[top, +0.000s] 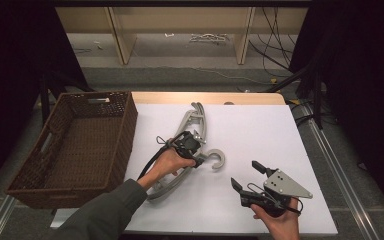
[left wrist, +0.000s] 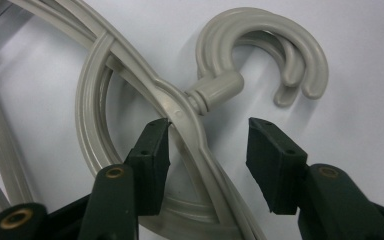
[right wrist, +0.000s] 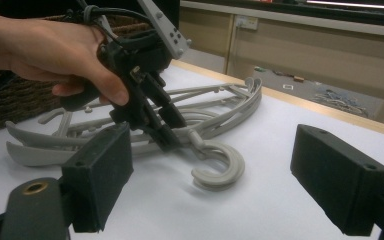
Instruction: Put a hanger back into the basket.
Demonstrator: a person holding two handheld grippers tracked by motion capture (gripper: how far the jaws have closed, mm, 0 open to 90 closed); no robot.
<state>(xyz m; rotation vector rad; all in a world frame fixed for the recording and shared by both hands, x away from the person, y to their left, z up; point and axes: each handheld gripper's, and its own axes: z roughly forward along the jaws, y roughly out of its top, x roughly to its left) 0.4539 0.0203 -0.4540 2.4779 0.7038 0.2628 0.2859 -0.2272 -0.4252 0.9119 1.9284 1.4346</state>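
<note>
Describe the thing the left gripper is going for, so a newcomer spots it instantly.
On the white table, right of the brown wicker basket, lie stacked grey plastic hangers. The left gripper straddles their neck beside the curled hook; nothing else there is grey and curved.

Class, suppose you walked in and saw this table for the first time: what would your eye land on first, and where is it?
First, the grey plastic hangers stacked mid-table on the white surface, hooks curling to the right. The left gripper is down over their neck, jaws either side of the bar beside the hooks, one pad at the bar and the other off it. Next, the brown wicker basket at the table's left edge, and the right gripper waiting open near the front.
</note>
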